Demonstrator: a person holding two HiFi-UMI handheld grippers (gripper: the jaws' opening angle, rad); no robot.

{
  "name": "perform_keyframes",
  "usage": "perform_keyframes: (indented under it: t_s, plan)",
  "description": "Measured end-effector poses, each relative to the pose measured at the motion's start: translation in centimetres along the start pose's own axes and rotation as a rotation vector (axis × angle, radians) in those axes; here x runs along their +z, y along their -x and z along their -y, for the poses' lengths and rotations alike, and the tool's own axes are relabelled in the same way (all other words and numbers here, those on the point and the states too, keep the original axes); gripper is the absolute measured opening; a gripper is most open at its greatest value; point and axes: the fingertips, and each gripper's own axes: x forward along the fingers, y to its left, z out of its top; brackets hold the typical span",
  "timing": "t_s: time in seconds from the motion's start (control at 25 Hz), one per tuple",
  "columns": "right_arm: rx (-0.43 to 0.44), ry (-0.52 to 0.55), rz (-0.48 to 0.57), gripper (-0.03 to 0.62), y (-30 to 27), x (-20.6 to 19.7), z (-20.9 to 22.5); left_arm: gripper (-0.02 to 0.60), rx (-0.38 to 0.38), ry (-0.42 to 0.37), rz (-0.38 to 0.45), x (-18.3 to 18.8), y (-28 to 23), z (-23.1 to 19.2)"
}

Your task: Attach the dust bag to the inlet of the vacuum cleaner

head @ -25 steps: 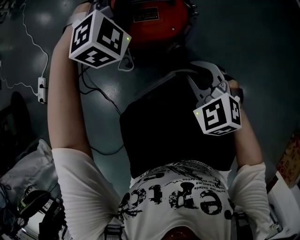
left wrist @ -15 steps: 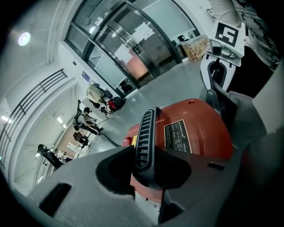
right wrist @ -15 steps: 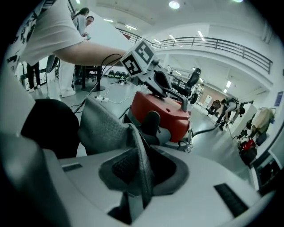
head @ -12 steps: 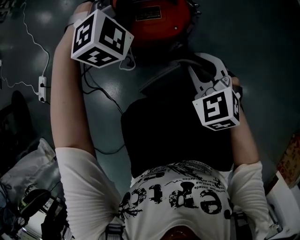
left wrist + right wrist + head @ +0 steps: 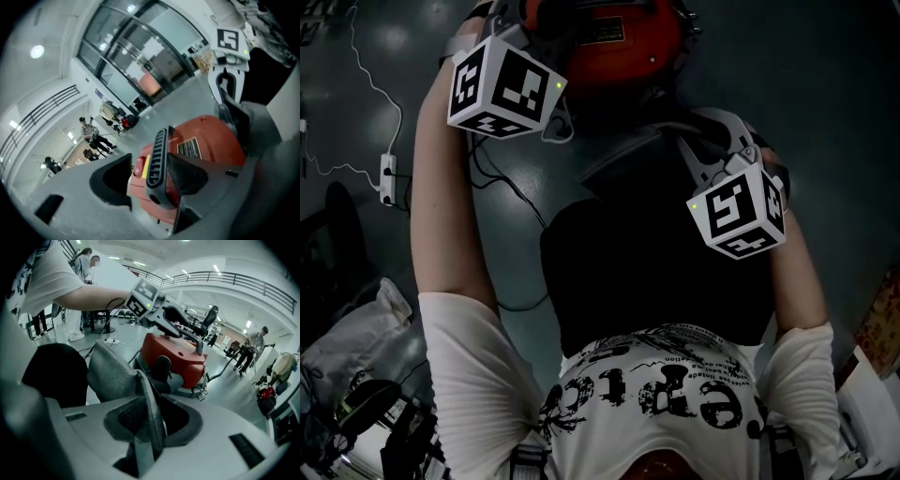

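Observation:
The red vacuum cleaner (image 5: pixel 619 37) stands on the floor at the top of the head view. My left gripper (image 5: pixel 152 180) straddles its black ribbed handle (image 5: pixel 157 154). Its jaws have just been opening: the handle leans on the right pad, with a gap at the left pad. My right gripper (image 5: pixel 150 420) holds the grey dust bag (image 5: pixel 112 371) by its edge. These jaws have just been opening a little too, but the fabric still fills the space between the pads. The bag (image 5: pixel 628 159) reaches toward a black rounded part (image 5: pixel 161 367) on the vacuum's front. Whether it is joined there is hidden.
A white power strip (image 5: pixel 384 178) with its cable lies on the floor at the left, and black cables (image 5: pixel 502 187) run beside the vacuum. Bundled bags (image 5: pixel 356 347) sit at the lower left. People (image 5: pixel 91 133) stand far off in the hall.
In the head view the left gripper's marker cube and forearm have edged slightly to the right. The right gripper and the bag stay about where they were.

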Motion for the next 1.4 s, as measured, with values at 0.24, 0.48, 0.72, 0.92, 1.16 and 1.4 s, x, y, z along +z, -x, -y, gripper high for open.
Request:
perform_keyframes:
  t_s: [0.24, 0.48, 0.72, 0.92, 1.16, 1.4]
  plan:
    - [-0.010, 0.056, 0.032, 0.101, 2.1, 1.0, -0.2, 0.290, 0.131, 0.193, 0.228, 5.1, 6.0, -3.0]
    - [-0.072, -0.159, 0.287, 0.101, 6.8, 6.2, 1.5, 0.238, 0.355, 0.794, 0.545, 7.2, 13.5, -1.2]
    - [-0.214, -0.425, 0.472, 0.098, 7.2, 6.6, 4.3, 0.032, 0.597, 1.061, 0.368, 4.1, 15.8, 4.1]
    - [-0.246, -0.495, 0.548, 0.003, 7.6, 7.4, 4.4, 0.005, 0.561, 1.127, 0.280, 4.4, 15.5, 6.3]
    - [-0.271, -0.454, 0.525, 0.003, 13.4, 13.4, 6.7, 0.005, 0.517, 1.153, 0.172, 6.0, 18.7, 2.2]
    - [-0.391, -0.322, 0.533, 0.002, 27.6, 22.6, 10.9, 0.005, 0.587, 1.149, 0.123, 15.3, 28.9, -8.9]
